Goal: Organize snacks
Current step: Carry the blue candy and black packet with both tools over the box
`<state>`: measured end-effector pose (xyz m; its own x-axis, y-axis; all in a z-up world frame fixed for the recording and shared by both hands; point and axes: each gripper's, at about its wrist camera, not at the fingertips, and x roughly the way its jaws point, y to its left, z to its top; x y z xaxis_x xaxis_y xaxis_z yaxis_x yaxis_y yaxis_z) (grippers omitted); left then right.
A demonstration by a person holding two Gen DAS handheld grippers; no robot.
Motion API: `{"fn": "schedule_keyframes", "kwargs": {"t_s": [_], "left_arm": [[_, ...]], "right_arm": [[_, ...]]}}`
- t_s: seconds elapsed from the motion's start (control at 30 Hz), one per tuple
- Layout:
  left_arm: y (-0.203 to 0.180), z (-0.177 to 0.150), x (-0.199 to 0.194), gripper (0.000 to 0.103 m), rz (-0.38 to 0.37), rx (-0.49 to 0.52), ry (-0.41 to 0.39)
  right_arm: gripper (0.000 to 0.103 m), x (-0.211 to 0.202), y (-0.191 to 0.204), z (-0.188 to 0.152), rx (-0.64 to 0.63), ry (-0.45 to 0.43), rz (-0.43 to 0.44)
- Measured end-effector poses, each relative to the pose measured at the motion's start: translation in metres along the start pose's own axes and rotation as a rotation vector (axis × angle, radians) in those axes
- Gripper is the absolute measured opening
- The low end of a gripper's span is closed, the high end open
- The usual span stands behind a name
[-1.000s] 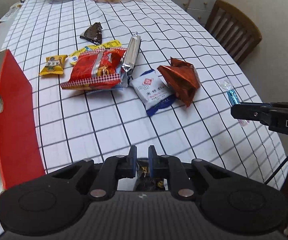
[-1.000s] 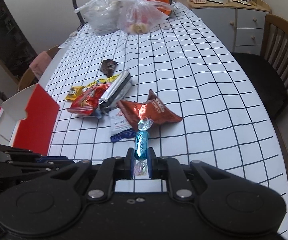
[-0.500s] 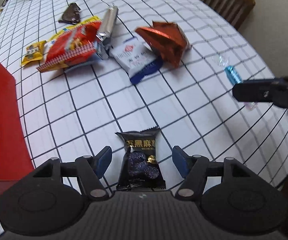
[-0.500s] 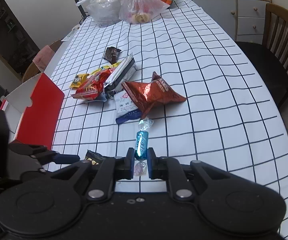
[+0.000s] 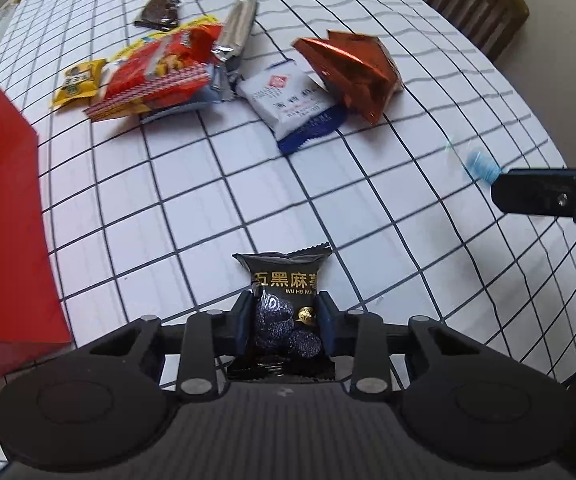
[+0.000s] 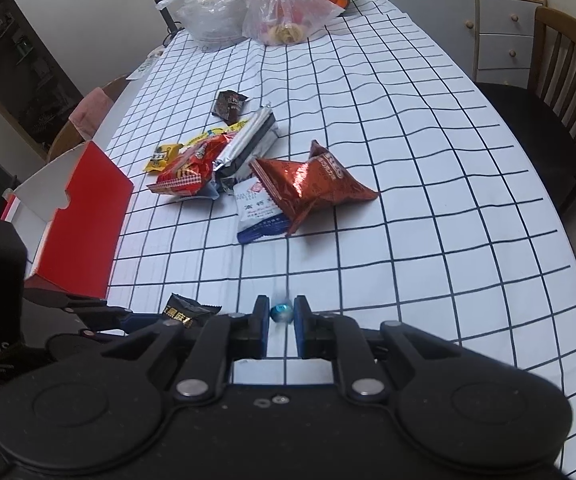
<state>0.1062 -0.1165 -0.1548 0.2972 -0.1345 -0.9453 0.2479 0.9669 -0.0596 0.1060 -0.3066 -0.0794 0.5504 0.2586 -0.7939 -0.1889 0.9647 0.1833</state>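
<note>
My left gripper (image 5: 283, 310) is shut on a black snack packet (image 5: 285, 296) with gold writing, at the near edge of the checked table (image 5: 215, 184). The packet also shows in the right wrist view (image 6: 189, 312). My right gripper (image 6: 281, 312) holds a small blue wrapped candy (image 6: 281, 312), blurred, between its nearly closed fingers; the candy also shows in the left wrist view (image 5: 482, 166). A pile of snacks lies mid-table: a red packet (image 5: 159, 76), a silver bar (image 5: 235, 36), a white-blue packet (image 5: 292, 104), a copper foil bag (image 5: 356, 72).
A red open box (image 5: 3, 216) stands at the left, seen also in the right wrist view (image 6: 83, 216). A small yellow packet (image 5: 77, 84) and a dark wrapper (image 5: 161, 10) lie beyond the pile. Plastic bags (image 6: 247, 12) sit at the far end. A wooden chair (image 6: 560, 92) stands right.
My left gripper opened around the black packet half a second ago and has now closed on it. The blue candy has slipped lower in my right gripper and looks blurred.
</note>
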Motion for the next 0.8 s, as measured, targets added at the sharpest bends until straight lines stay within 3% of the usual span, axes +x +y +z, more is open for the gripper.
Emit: {"fn": "schedule_keyframes", "kwargs": {"t_s": [0.23,0.57,0.8], "left_arm": [[0.021,0.001,-0.028,0.033,-0.023,-0.080,-0.055],[0.047,-0.016,-0.050,0.032,-0.023,-0.154,-0.088],[0.065,-0.030,-0.068,0.032,-0.004,-0.178,-0.108]], "right_arm": [[0.011,-0.002,0.010,0.008,-0.046,-0.005,-0.001],[0.038,0.042,0.029,-0.015,-0.060,0.148,0.000],[0.033,0.077,0.051,-0.028,-0.086,0.223,-0.054]]}}
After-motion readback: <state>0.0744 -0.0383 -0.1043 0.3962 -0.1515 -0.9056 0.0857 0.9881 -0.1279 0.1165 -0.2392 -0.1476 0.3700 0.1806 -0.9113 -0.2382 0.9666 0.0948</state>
